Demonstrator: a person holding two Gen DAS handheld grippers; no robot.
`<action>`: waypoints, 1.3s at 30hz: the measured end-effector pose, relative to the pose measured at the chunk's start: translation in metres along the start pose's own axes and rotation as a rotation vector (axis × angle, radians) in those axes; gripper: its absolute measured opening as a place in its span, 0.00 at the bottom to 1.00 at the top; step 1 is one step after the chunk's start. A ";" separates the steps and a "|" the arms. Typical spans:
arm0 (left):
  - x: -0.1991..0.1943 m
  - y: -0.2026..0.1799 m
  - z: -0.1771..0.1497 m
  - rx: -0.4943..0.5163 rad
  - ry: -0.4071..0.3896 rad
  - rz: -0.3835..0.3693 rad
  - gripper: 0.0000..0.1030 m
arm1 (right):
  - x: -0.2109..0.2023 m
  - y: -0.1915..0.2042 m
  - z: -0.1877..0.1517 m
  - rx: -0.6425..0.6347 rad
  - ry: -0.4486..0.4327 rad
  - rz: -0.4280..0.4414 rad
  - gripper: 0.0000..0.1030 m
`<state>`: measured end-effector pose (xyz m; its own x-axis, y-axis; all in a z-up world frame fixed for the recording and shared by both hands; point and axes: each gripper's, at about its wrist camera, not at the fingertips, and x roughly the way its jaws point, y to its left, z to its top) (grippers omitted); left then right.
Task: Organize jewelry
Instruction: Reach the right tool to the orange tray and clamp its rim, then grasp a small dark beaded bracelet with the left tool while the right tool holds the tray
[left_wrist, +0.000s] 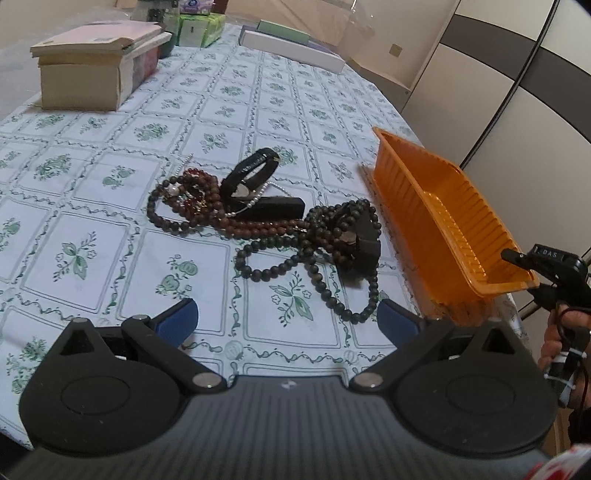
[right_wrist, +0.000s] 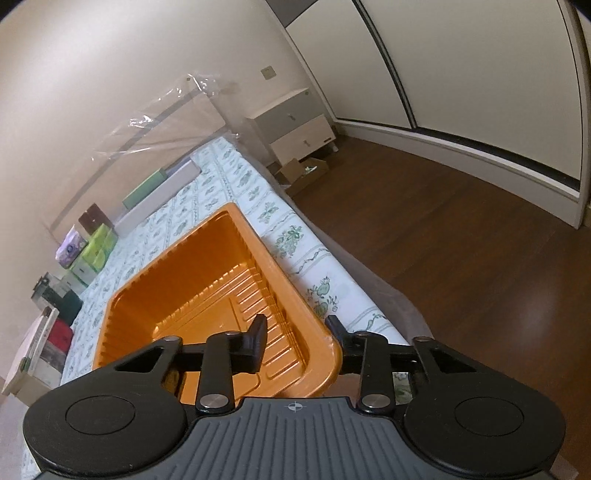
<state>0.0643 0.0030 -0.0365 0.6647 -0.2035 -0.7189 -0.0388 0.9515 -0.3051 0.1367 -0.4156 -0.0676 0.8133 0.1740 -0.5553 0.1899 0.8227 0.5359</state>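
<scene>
Jewelry (left_wrist: 266, 218) lies in a tangled heap on the floral tablecloth (left_wrist: 92, 229), just ahead of the left gripper (left_wrist: 288, 317), whose blue-padded fingers (left_wrist: 181, 317) stand wide apart and hold nothing, hovering low over the cloth at the near edge of the heap. Nearest those fingers runs a loop of dark green beads (left_wrist: 332, 291); behind it come reddish-brown bead strands (left_wrist: 207, 206), a thin string of pearls, and black bands (left_wrist: 251, 173) resting on top. Only the left wrist view shows this pile; the right wrist view looks the other way and misses it entirely. To the right of the heap, close beside it, sits the orange tray (left_wrist: 443, 206), ribbed inside and with nothing in it. In the right wrist view the right gripper (right_wrist: 297, 328) straddles the near corner of the orange tray (right_wrist: 192, 295), one finger (right_wrist: 258, 339) inside over the ribbed floor and the other outside the rim; the jaws are spread and I cannot tell whether either touches the wall. The left view catches the person's right hand (left_wrist: 561, 339) on that tool at the tray's near end. Farther back on the table stand a stack of books (left_wrist: 92, 62) and green boxes (left_wrist: 201, 27). The right view alone shows the brown floor (right_wrist: 461, 240), a small drawer unit (right_wrist: 295, 125) and the wardrobe doors (right_wrist: 480, 62).
</scene>
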 end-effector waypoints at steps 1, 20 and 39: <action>0.002 -0.001 0.000 0.003 0.003 -0.001 0.99 | 0.001 0.000 0.001 0.003 0.001 0.006 0.29; -0.006 -0.003 0.001 0.056 -0.012 0.013 0.99 | -0.021 0.067 0.004 -0.297 -0.003 -0.065 0.05; 0.007 0.003 0.008 0.232 -0.034 0.029 0.89 | -0.029 0.131 -0.045 -0.973 -0.053 -0.218 0.03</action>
<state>0.0751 0.0063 -0.0371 0.6904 -0.1709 -0.7029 0.1117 0.9852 -0.1298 0.1134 -0.2888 -0.0100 0.8425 -0.0383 -0.5374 -0.1758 0.9233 -0.3414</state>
